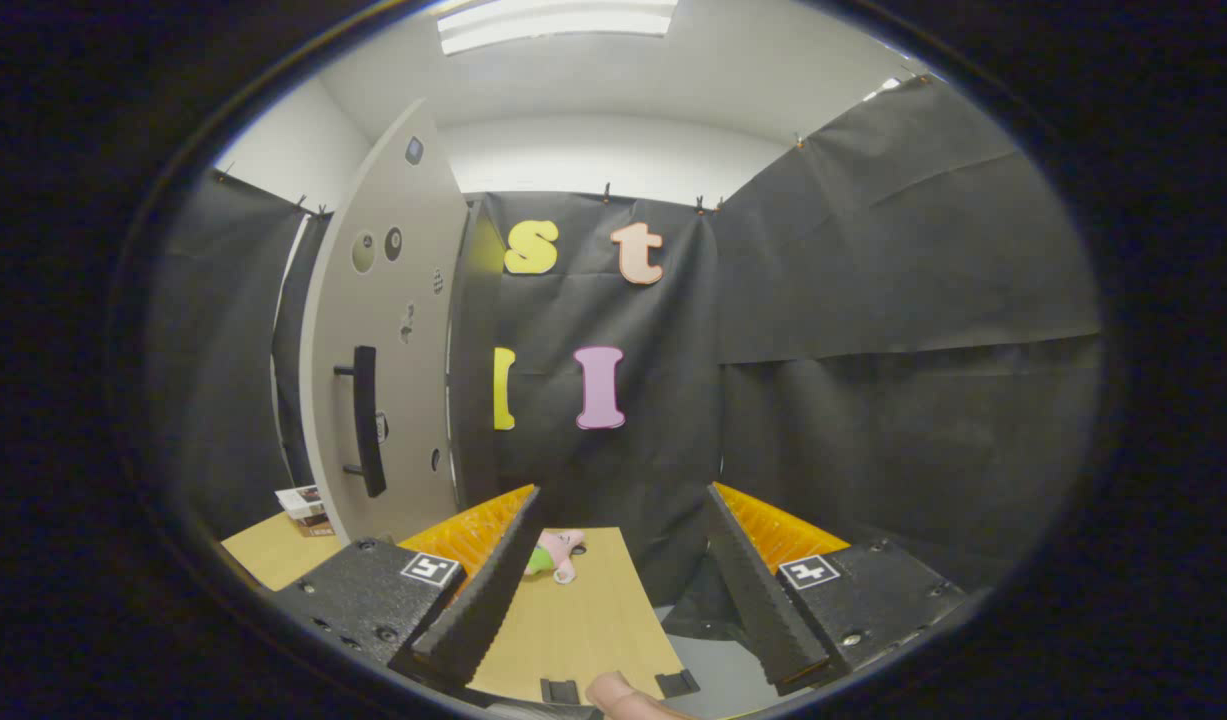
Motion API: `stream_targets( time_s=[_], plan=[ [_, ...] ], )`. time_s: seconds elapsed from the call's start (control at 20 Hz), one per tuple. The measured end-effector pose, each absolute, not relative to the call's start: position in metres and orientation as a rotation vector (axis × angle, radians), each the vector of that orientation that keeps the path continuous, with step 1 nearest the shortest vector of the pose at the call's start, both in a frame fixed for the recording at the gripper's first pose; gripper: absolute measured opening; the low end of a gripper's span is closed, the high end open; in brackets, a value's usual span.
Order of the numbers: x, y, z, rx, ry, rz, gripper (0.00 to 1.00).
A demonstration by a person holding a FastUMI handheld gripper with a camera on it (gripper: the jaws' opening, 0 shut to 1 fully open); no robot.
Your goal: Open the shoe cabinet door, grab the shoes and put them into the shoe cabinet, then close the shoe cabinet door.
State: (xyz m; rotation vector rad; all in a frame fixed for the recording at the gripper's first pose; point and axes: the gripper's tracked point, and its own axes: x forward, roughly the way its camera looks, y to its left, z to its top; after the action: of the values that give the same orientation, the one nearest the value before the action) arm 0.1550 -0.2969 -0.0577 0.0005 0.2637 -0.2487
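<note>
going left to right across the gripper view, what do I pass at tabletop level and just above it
Small stack of boxes → black door handle on the pale cabinet door → pink and green plush toy on the wooden table. The open claw holds nothing.

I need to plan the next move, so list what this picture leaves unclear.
- Cabinet door, gripper view: whether it is open or shut; the cabinet body sits out of sight behind it.
- Small pink and green item on the wooden table: partly covered by a finger of the open hand-held gripper, too small to identify.
- Stacked items beside the door: too small to identify.
</note>
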Motion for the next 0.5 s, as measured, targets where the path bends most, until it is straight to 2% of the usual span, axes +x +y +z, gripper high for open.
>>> stream_targets(
  time_s=[0.25, 0.5],
  plan=[
    [0.187, -0.325, -0.085, 0.002, 0.303, -0.233, 1.0],
    [0.216, -0.343, -0.094, 0.025, 0.33, -0.284, 1.0]
  ],
)
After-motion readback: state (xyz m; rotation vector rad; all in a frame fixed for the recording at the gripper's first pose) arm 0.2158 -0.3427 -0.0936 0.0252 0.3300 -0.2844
